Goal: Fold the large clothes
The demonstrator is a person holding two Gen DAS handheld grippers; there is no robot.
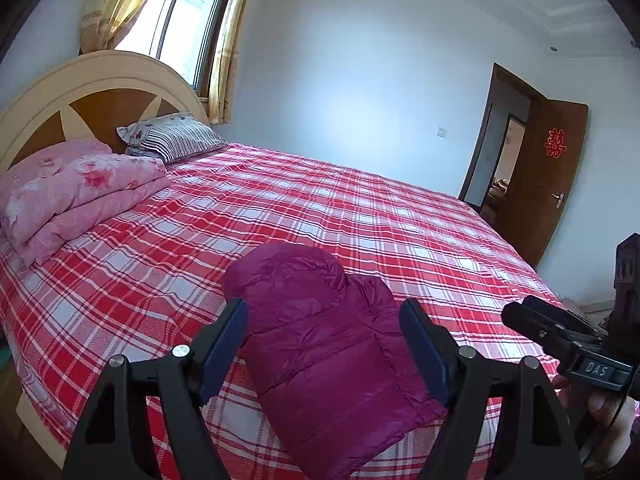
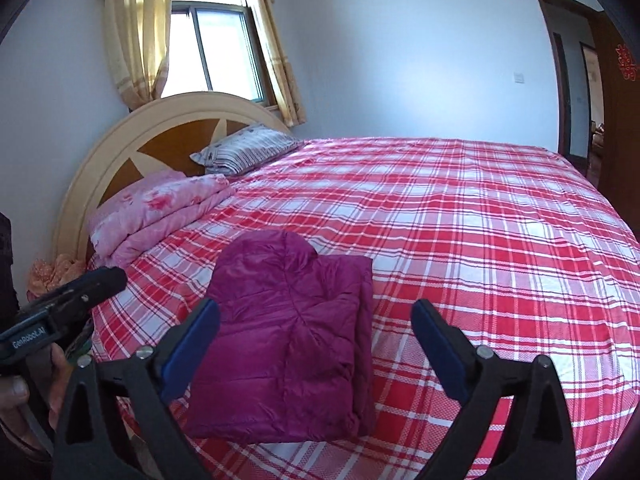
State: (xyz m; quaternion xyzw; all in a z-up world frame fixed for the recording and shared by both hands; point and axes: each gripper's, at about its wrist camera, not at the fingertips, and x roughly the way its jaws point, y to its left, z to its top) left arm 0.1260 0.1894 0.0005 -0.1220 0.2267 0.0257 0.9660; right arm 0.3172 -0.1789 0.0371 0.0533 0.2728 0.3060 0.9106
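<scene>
A magenta puffer jacket (image 1: 320, 344) lies folded into a compact bundle near the front edge of the bed, hood end pointing toward the headboard. It also shows in the right wrist view (image 2: 288, 328). My left gripper (image 1: 324, 344) is open and empty, held above the jacket with the fingers apart. My right gripper (image 2: 316, 344) is open and empty, held above the jacket's right side. The right gripper's body (image 1: 560, 332) shows at the right of the left wrist view. The left gripper's body (image 2: 60, 308) shows at the left of the right wrist view.
The bed (image 1: 360, 216) has a red and white plaid sheet. A folded pink floral quilt (image 1: 76, 196) and a striped pillow (image 1: 176, 138) lie by the round headboard (image 1: 52, 96). A window with yellow curtains is behind. An open brown door (image 1: 556, 176) stands at the far right.
</scene>
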